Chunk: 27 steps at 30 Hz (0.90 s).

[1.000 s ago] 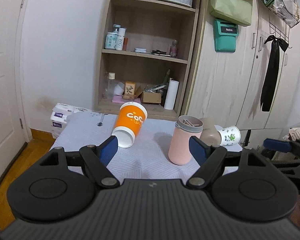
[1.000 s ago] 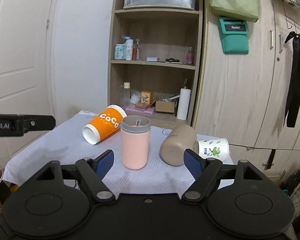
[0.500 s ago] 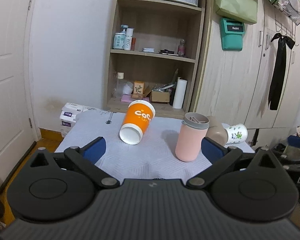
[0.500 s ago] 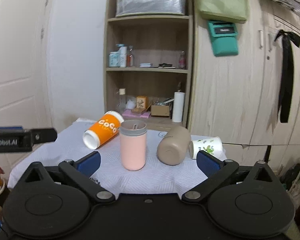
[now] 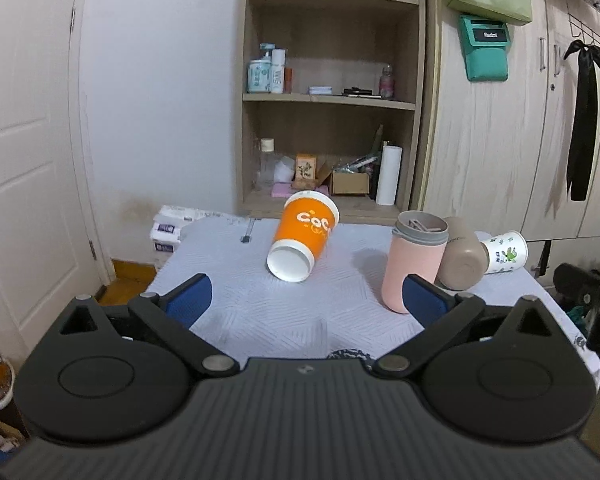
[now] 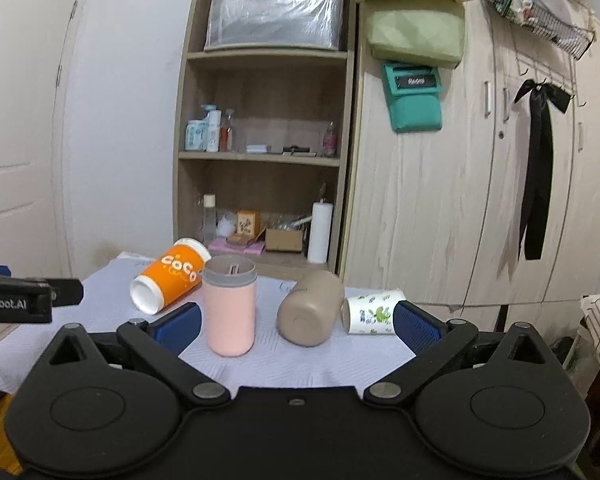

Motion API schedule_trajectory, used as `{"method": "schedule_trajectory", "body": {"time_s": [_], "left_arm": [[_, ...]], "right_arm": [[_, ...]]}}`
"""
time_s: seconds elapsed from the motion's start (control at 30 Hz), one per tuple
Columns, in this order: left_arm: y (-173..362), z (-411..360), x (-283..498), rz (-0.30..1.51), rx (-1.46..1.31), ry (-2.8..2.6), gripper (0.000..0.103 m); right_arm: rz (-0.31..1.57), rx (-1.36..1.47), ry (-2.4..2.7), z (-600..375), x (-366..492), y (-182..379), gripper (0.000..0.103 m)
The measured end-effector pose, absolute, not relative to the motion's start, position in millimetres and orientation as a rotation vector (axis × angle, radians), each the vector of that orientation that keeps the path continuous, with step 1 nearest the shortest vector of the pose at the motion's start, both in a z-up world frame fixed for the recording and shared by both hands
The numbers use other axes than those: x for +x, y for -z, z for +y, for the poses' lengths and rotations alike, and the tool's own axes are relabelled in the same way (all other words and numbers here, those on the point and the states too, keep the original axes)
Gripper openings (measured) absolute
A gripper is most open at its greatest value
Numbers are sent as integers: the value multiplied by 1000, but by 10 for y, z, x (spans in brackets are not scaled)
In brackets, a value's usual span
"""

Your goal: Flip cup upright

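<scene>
An orange paper cup (image 5: 304,240) lies on its side on the white cloth, mouth toward me; it also shows in the right wrist view (image 6: 168,280). A pink cup with a grey rim (image 5: 414,264) stands upright (image 6: 230,306). A beige cup (image 5: 462,254) lies on its side (image 6: 310,308). A small white printed cup (image 5: 504,250) lies on its side (image 6: 370,312). My left gripper (image 5: 306,300) is open and empty, short of the cups. My right gripper (image 6: 296,322) is open and empty, short of the pink and beige cups.
The table (image 5: 260,308) has a white cloth over it. A wooden shelf unit (image 5: 328,120) and a wardrobe (image 6: 460,200) stand behind it. A white door (image 5: 28,160) is at the left. The left gripper's body (image 6: 24,298) shows at the right view's left edge.
Both grippers have opened wider and pulled back from the table, so the cups look smaller and farther. The cups have not moved.
</scene>
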<state>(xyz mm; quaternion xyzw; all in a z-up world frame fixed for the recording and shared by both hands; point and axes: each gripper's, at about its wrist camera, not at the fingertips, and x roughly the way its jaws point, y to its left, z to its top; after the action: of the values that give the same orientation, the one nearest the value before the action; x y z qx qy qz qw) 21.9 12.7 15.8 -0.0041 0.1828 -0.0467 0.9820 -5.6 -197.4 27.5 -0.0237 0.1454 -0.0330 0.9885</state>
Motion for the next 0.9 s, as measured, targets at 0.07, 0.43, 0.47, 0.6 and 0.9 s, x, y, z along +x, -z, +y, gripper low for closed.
{"method": "schedule_trajectory", "body": {"time_s": [0.07,0.43,0.47,0.6,0.9], "left_arm": [[-158,122,192,346,1,95,103],[-134,56,107,293,48,90,103],[-129,52,107,292,50,86,103],[-123,78,93,273,31,94,103],[-96,94,89,267,42,84,103]], "right_arm": [[275,-60,77,-1961,-67,-275,103],[241,-54,82,-1957,-99,-286,103],[240,-54,83,-1952,-104,-282,103],[235,-54,81,-1944,-119,-278,103],[240,-60,72,-1948,-127,-246,103]]}}
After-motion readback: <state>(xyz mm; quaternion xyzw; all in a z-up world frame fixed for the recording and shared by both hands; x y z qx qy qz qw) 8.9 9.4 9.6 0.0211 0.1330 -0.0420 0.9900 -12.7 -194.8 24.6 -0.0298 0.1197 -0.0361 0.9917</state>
